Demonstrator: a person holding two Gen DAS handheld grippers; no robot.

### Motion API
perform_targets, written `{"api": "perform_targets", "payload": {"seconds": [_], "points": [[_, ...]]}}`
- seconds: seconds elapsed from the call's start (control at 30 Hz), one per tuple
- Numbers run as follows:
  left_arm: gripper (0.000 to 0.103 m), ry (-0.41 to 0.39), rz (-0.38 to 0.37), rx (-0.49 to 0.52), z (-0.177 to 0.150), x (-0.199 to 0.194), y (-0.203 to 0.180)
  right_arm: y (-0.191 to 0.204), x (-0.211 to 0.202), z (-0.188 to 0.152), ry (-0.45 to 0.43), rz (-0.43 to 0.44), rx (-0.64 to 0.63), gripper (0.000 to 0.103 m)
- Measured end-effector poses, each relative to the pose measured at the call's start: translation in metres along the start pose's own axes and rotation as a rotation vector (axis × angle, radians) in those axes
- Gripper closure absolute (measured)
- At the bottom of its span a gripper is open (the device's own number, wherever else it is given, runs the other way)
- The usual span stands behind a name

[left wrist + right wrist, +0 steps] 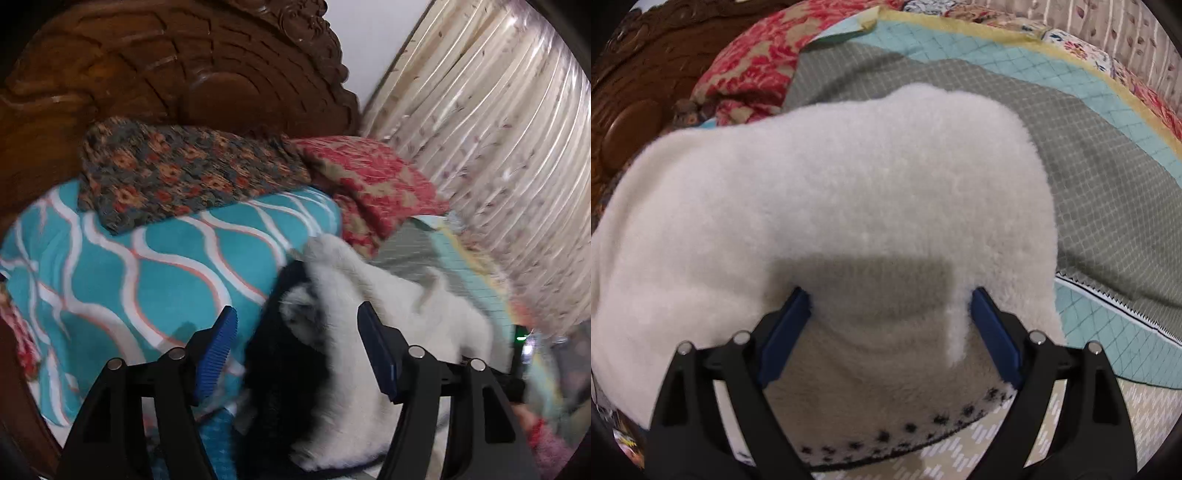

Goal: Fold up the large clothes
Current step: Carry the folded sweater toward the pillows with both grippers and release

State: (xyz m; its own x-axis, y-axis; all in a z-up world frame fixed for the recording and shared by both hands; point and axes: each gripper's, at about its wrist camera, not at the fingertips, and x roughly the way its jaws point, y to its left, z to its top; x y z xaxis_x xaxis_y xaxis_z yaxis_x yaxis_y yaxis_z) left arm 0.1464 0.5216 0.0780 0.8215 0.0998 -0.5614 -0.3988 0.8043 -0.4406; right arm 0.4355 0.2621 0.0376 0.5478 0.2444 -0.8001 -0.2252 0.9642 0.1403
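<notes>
White fleece garment (831, 177) between both grippers' open jaws; no writing.

Brightness: both views were evenly lit by soft indoor light, neither dim nor harsh.
Glare: pale sheen lay on the pleated curtain (491, 155) at the left wrist view's right side, and small highlights glinted on the carved wooden headboard (177, 62).
Shadows: a broad grey rectangular shadow fell on the white fleece garment (831, 177) just ahead of the right gripper (890, 314); the black side of the garment in the left wrist view showed no detail.
Blur: the left wrist view was smeared by motion, worst at its lower right corner; the right wrist view was sharper, with soft fleece pile.
Distortion: fisheye bending curved the headboard and quilt (1108, 206) lines, and dark vignette filled the corners.
</notes>
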Motion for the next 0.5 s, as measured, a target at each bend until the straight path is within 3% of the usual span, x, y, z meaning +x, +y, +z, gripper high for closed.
{"api": "perform_targets", "payload": {"seconds": [0.13, 0.23, 0.3, 0.37, 0.4, 0.47, 0.5], "points": [[0.039, 0.012, -0.045, 0.108, -0.018, -0.006, -0.032, -0.008, -0.041, -0.013, -0.068, 0.012, 0.005, 0.018], [0.036, 0.044, -0.048, 0.204, -0.045, 0.007, -0.062, -0.032, -0.069, -0.043, -0.048, 0.043, 0.034, 0.018], [0.036, 0.109, -0.027, 0.221, -0.062, 0.025, -0.075, -0.042, -0.084, -0.076, -0.023, 0.050, 0.047, 0.018], [0.036, 0.169, -0.052, 0.214, -0.071, 0.040, -0.080, -0.055, -0.102, -0.111, -0.010, 0.046, 0.051, 0.018], [0.036, 0.202, -0.039, 0.236, -0.074, 0.057, -0.084, -0.058, -0.106, -0.123, -0.002, 0.042, 0.050, 0.018], [0.036, 0.270, 0.086, 0.266, -0.078, 0.089, -0.079, -0.073, -0.124, -0.161, 0.025, 0.041, 0.059, 0.018], [0.036, 0.320, 0.131, 0.231, -0.078, 0.102, -0.069, -0.079, -0.131, -0.175, 0.033, 0.040, 0.066, 0.018]]}}
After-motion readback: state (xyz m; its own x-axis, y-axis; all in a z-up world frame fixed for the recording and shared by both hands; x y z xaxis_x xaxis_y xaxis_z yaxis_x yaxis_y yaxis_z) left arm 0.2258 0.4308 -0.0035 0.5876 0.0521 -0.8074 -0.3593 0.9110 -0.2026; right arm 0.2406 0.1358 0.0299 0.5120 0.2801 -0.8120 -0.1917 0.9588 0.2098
